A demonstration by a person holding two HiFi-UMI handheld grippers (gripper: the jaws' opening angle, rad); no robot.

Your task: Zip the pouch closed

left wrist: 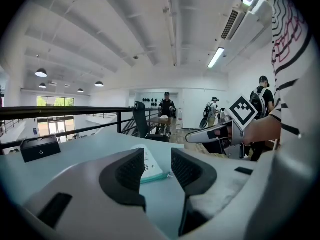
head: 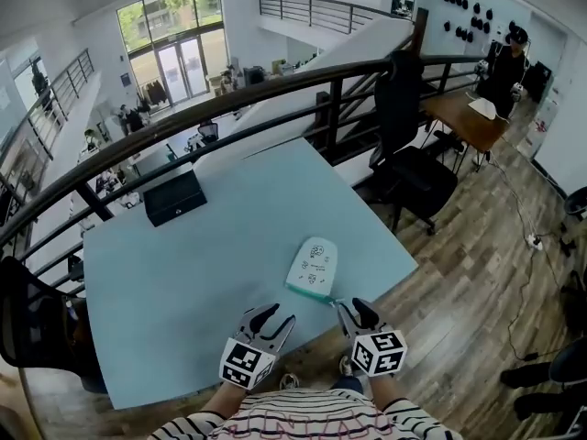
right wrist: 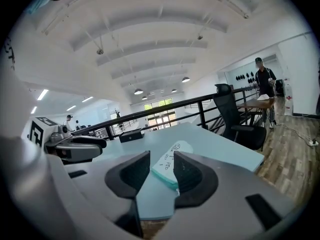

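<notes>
The left hand-held gripper (head: 280,317) is hovering over the near part of the table (head: 183,282) with its jaws standing partly apart. Nothing is sitting between its pads; in the left gripper view only the table and the pouch ahead are showing through the gap. The right hand-held gripper (head: 351,308) is also holding its jaws apart and empty. Its tips are sitting just beside the near end of the pouch (head: 314,266); whether they are touching it cannot be told.

The pouch is lying flat, printed white face up, near the table's near right edge, ahead of the two grippers and closer to the right one. Its long axis is running away from the person, leaning slightly to the right at the far end. The rounded end is pointing away, and the straight teal-edged end is facing the grippers.

The table is pale blue, with a black box (head: 174,197) resting well apart from the pouch at the far left. A dark railing (head: 275,94) is running behind the table, overlooking a lower floor with tall windows. To the right, a black office chair (head: 408,159) is standing on a wooden floor (head: 477,273), and a person (head: 504,67) is standing by a wooden table (head: 463,117).
</notes>
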